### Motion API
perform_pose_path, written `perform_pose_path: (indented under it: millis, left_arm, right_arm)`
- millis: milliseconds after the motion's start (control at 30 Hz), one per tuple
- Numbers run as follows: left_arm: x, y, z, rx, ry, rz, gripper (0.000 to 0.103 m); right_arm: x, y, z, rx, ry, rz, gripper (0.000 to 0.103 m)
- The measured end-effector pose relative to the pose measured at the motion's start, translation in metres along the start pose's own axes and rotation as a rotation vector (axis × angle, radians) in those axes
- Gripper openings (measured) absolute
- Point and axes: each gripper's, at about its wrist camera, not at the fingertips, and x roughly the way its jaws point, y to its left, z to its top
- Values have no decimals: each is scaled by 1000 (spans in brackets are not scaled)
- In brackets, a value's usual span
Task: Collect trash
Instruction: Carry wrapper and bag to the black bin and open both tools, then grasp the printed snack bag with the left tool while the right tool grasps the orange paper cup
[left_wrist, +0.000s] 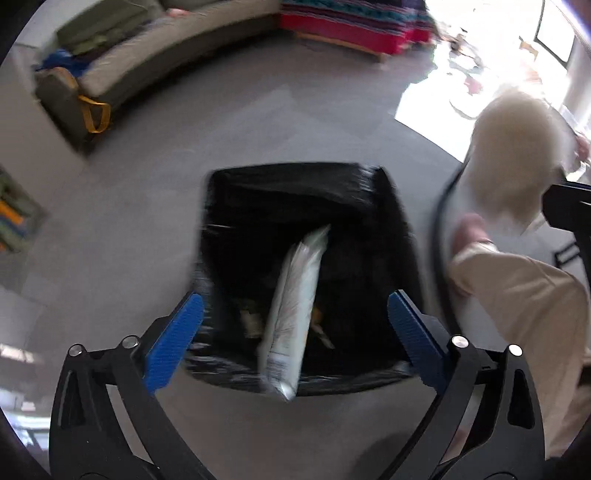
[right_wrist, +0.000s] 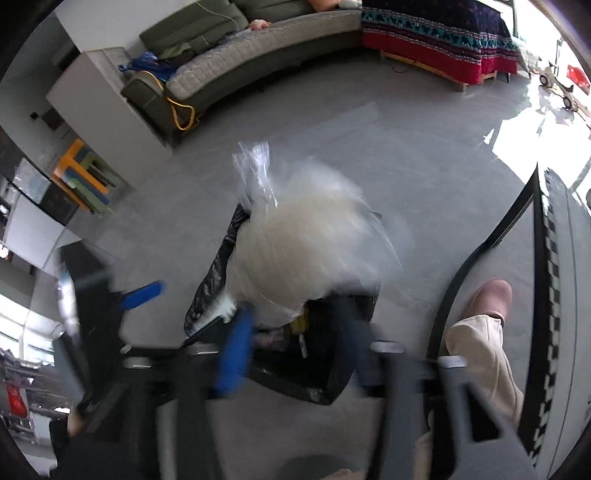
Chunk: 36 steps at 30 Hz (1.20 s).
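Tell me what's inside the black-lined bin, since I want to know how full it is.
The bin holds a long white packet leaning against its near rim, plus small yellowish scraps beside it. Its dark depths hide anything lower; in the right wrist view, a clear plastic bag covers the opening.

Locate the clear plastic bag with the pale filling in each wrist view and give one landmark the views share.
Left wrist: clear plastic bag at the right edge, upper half, right of the black-lined bin.
Right wrist: bag at centre, over the bin.
Shared landmark: the red striped cover at top.

black-lined bin (left_wrist: 295, 206) holds a white packet (left_wrist: 291, 314); clear bag (right_wrist: 306, 251) above.
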Motion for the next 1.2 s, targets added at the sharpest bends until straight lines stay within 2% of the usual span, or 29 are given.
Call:
perform_pose_path:
  millis: [167, 400, 733, 900, 1033, 1200]
  left_arm:
    - [-15, 18, -6, -42, -26, -11, 97]
    - [-28, -15, 5, 26, -52, -40, 97]
    - [-46, -99, 32, 182, -102, -135, 97]
    - [-56, -148, 48, 264, -127, -193, 97]
    - [-68, -203, 63, 347, -148, -260, 97]
    - [-83, -275, 78, 468, -176, -339, 97]
  right_arm:
    - [-3, 2, 2, -6, -12, -14, 57]
    - [-27, -12, -11, 27, -76, -22, 57]
    - [-74, -72, -33, 126, -160, -50, 60]
    - [-106, -115, -45, 208, -220, -78, 60]
    - [-137, -158, -60, 280, -274, -143, 66]
    - [-174, -218, -88, 381, -319, -258, 67]
